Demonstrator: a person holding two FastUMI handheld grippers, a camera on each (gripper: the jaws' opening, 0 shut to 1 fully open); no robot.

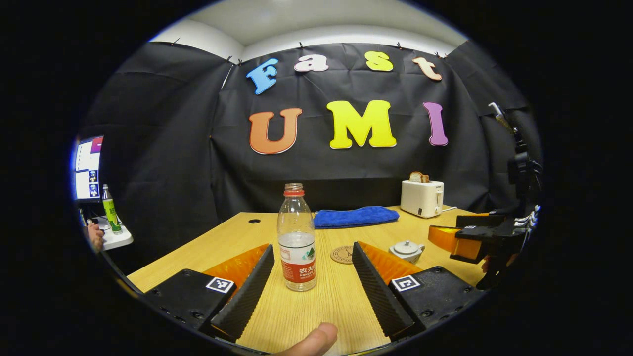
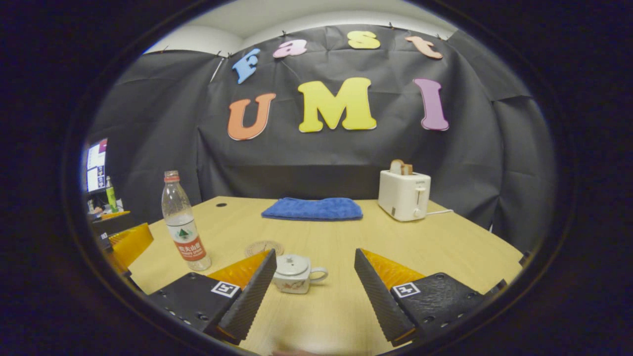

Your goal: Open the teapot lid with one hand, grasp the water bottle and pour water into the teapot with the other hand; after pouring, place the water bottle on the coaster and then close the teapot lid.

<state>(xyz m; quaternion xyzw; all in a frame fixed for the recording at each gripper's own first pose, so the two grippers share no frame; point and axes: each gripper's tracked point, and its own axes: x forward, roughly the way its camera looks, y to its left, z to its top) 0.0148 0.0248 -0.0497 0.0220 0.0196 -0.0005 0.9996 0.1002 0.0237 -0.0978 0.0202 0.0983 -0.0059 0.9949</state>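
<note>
Lifting the lid [image 2: 293, 260] comes first: the right gripper [image 2: 311, 291], fingers spread, frames the teapot [image 2: 295, 277] at lower centre and should pinch the knob squarely. The left gripper [image 1: 311, 282], also spread, already brackets the water bottle [image 1: 296, 242]; the coaster [image 1: 342, 254] lies just beyond.

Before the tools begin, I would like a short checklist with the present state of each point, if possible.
1. Lid sits on the teapot: ok.
2. Right tool open, teapot ahead between its fingers: ok.
3. Left tool open, water bottle standing upright ahead of it: ok.
4. Bottle has no cap and holds water: ok.
5. Coaster bare, ready for the bottle: ok.
6. Water level inside the teapot: cannot tell.
</note>
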